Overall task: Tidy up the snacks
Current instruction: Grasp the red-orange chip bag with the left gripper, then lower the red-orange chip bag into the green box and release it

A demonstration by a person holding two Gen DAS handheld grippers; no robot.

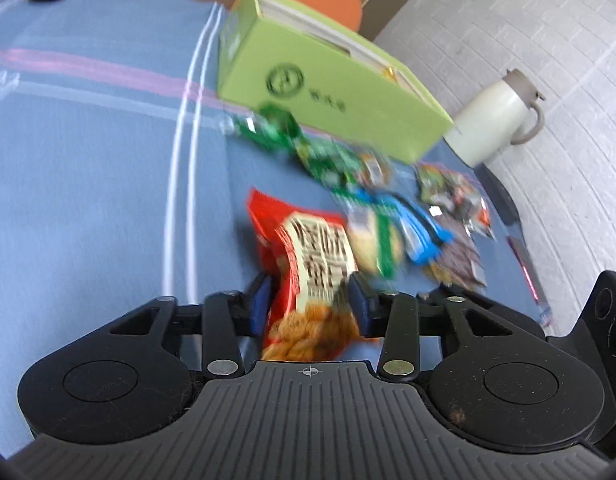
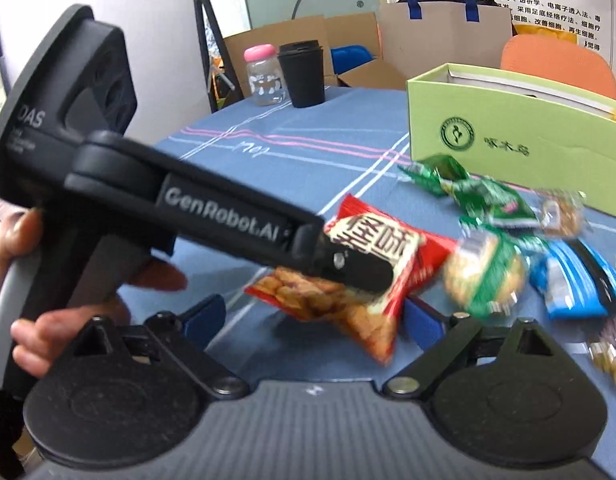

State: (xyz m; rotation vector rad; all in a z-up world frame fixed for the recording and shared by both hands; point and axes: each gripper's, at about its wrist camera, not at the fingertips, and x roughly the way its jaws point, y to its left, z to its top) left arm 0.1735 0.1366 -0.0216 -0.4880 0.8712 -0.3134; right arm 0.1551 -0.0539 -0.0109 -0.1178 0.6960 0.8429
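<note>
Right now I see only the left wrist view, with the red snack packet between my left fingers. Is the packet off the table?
Observer: Yes. The right wrist view shows the red snack packet hanging above the tablecloth, clamped by the left gripper.
Operator: Where is the right gripper?
Observer: The right gripper sits close below the packet, jaws wide open, holding nothing.
Operator: What stands beside the black cup?
Observer: A clear jar with a pink lid, to its left.

Blue striped tablecloth [image 1: 87,180], white brick wall [image 1: 508,20], orange chair [image 2: 556,64], cardboard boxes [image 2: 287,40] behind.
</note>
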